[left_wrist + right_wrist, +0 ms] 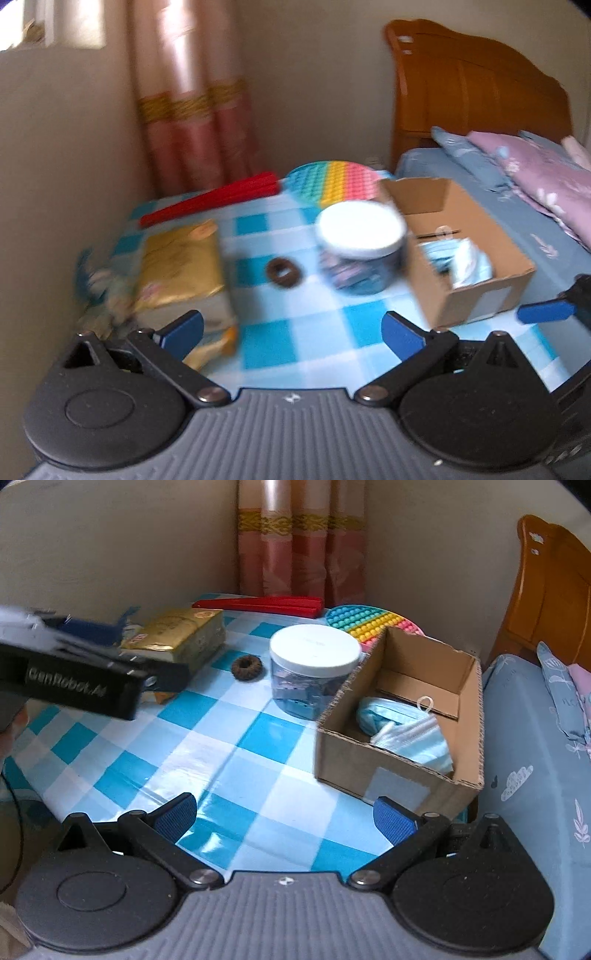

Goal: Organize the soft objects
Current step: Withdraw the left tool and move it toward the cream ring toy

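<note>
A brown hair scrunchie (246, 668) lies flat on the blue-and-white checked tabletop (236, 749), in the upper middle of the right wrist view, between a gold-wrapped packet (177, 635) to its left and a clear jar with a white lid (314, 668) to its right, touching neither. Right of the jar stands an open cardboard box (402, 775) with light blue face masks (406, 727) heaped inside. Behind the jar lie a rainbow bubble mat (369, 620) and a red flat case (266, 603).

The right tongs (284, 818) are spread wide at the bottom of the frame, with nothing between the blue pads. The left tongs (293, 330) are spread just as wide and hold nothing, low over the tabletop; their view is blurred.
</note>
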Tool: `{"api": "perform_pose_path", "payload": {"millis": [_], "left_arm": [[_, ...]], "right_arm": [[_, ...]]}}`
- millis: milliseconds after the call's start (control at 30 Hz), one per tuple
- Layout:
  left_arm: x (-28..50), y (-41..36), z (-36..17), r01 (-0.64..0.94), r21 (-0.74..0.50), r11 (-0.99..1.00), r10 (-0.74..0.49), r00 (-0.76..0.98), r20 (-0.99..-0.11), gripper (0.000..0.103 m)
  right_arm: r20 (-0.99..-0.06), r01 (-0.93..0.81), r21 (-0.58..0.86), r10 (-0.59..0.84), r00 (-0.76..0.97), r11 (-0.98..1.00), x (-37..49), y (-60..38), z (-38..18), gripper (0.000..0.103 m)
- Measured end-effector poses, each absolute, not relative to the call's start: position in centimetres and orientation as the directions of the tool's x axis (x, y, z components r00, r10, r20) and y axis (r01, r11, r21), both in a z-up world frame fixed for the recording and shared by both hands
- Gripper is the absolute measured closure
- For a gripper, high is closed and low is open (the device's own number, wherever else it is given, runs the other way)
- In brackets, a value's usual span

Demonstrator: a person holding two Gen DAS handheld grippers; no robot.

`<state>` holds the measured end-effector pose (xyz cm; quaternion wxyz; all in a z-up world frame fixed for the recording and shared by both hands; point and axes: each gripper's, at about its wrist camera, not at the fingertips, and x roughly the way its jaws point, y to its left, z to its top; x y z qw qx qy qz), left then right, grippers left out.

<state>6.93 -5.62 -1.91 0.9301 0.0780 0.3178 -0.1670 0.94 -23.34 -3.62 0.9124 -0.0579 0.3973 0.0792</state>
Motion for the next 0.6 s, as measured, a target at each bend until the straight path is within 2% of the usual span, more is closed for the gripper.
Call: {"api": "perform_pose_path", "payload": {"millis": [167,433,600], "left_arm": [[7.3,-2.1,-4.2,0.242,0.027,0.970,-0.169,0.748,-0.642,0.001],[8.1,1.1,-6.3,0.179,-0.009,0.984,-0.140,0.733,-0.666,0.001],[8.8,1.9,-7.3,0.151,-0.018,0.988,-0.122,0.720,-0.683,0.001]], "right_arm": [[-0.749,-0.206,-0.054,0.097,0.655,0.977,1.5,-21.7,-4.1,0.000],[-0.772,-0.263,-0.135,0.065,0.633,0.955,3.0,-18.3,-6.0,0.000],[-0.795,-0.307,-0.132,0.084,0.601,0.943,3.9,-17.0,-7.4,0.000]]}}
